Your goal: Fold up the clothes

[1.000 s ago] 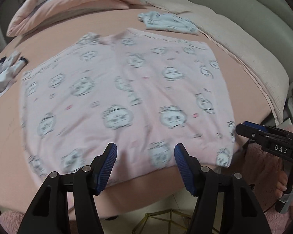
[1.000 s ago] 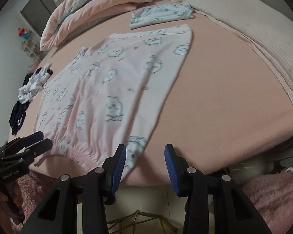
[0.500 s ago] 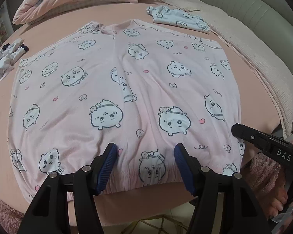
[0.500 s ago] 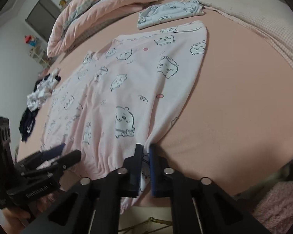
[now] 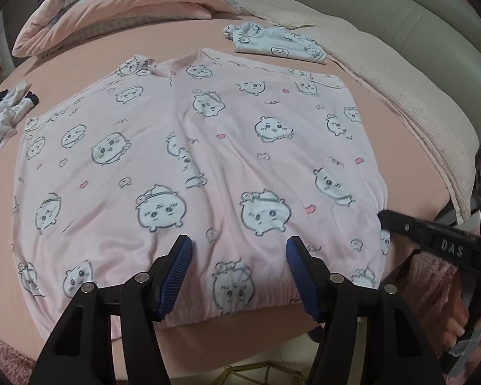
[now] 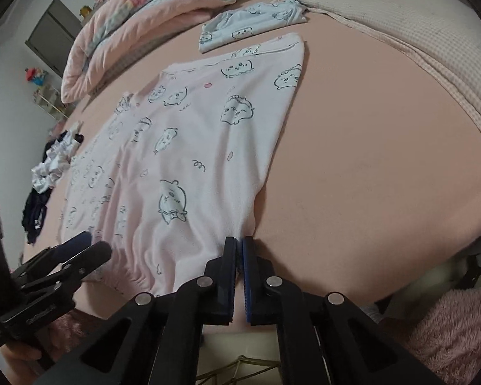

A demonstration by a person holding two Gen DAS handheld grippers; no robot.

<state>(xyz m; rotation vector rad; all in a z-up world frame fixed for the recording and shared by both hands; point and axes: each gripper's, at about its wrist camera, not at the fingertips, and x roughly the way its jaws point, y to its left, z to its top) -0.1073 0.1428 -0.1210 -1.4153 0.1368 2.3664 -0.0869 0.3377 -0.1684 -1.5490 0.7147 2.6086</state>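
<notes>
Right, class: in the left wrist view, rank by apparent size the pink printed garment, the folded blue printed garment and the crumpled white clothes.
1. Pink printed garment, by far.
2. Folded blue printed garment.
3. Crumpled white clothes, partly cut off at the edge, so the last two are uncertain.

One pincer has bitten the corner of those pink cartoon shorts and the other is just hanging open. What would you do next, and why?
Probably close the left gripper on the waistband: its jaws gape over the pink shorts, while the right gripper is already clamped on the near corner. Folding likely needs both holds.
</notes>
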